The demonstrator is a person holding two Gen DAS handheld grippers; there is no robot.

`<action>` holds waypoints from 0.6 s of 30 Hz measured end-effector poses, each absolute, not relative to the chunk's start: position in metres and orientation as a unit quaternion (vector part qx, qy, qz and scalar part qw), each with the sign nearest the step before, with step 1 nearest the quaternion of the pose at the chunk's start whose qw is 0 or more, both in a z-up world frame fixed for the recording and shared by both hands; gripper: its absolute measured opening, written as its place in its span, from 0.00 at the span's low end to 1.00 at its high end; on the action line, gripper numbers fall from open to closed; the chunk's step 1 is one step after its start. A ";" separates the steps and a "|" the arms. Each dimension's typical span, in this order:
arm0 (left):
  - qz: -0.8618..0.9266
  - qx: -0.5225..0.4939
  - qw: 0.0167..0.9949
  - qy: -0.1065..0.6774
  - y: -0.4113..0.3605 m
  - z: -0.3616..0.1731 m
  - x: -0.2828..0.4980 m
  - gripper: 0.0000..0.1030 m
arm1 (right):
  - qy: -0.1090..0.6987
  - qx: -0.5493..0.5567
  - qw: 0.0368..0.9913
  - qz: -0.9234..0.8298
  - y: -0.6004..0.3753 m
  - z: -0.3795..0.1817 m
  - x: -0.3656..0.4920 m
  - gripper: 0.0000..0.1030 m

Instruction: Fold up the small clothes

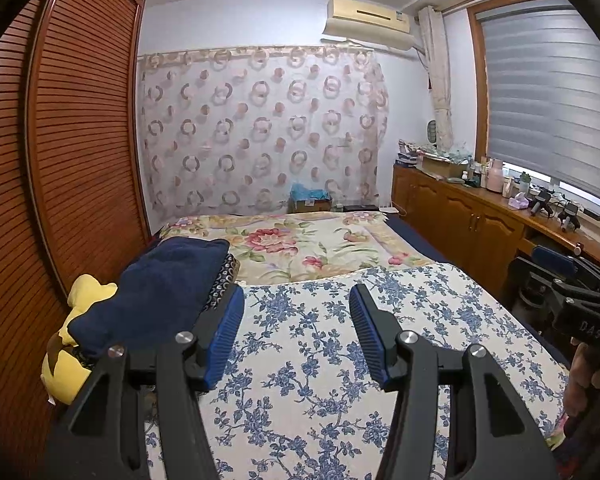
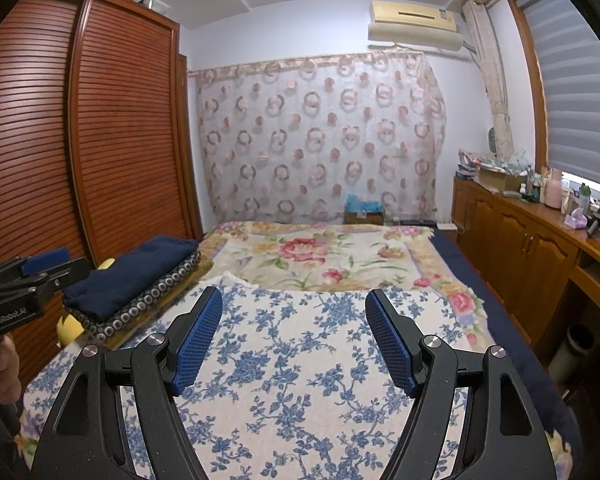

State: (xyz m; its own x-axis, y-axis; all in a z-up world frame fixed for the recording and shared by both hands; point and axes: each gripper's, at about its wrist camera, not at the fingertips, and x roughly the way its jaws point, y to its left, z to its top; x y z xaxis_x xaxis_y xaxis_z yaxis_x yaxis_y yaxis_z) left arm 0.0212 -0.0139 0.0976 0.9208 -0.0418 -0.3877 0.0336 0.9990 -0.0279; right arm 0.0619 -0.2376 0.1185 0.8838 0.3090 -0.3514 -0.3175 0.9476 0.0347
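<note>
Both tools are empty right now. Our left tool (image 1: 296, 294) has its jaws parted about halfway with only the blue-flowered bedspread (image 1: 340, 360) showing between the pads; our right tool (image 2: 294, 296) stands wider, also with nothing in it. Both hover over the bed, pointing slightly down toward the far wall. The task's things: a stack of folded clothes (image 2: 140, 284) sits on the bed's left edge, next to the louvred wardrobe (image 2: 112, 120). A navy piece (image 1: 160, 288) is on top, a dark ring-patterned piece (image 2: 156, 300) under it, and an olive-looking layer below that. The stack looks neat and squared, so we judge those items done. A yellow thing (image 1: 84, 296) shows beside and below the stack, against the wardrobe; can't tell whether it's a garment or a toy. No unfolded garment is visible on the bedspread ahead of either tool. So we read this as a between-items pause: one fold finished, next piece not yet fetched, or the batch complete. The next move calls for finding another garment outside these views, bringing it onto the bare bedspread and spreading it flat before any pinch. If the yellow thing is clothing, the left tool is nearer, but reaching it means working around the stack without knocking it.
</note>
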 end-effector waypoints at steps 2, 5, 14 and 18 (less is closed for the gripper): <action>-0.019 -0.010 0.980 0.198 -0.014 0.098 0.021 0.53 | 0.179 -0.012 0.970 0.161 -0.238 0.119 0.062 0.74; -0.019 -0.011 0.980 0.199 -0.014 0.098 0.021 0.53 | 0.180 -0.012 0.970 0.161 -0.238 0.119 0.062 0.74; -0.015 -0.013 0.981 0.195 -0.005 0.092 0.020 0.53 | 0.180 -0.012 0.970 0.161 -0.237 0.117 0.063 0.74; -0.014 -0.013 0.981 0.195 -0.003 0.091 0.020 0.53 | 0.181 -0.012 0.970 0.160 -0.237 0.118 0.063 0.74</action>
State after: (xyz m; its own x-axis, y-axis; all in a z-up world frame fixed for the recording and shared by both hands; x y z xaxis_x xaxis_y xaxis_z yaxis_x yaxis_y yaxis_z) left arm 0.0201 -0.0025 0.0910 0.9233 -0.0323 -0.3826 0.0223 0.9993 -0.0307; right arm 0.0629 -0.2374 0.1177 0.8831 0.3071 -0.3548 -0.3156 0.9482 0.0353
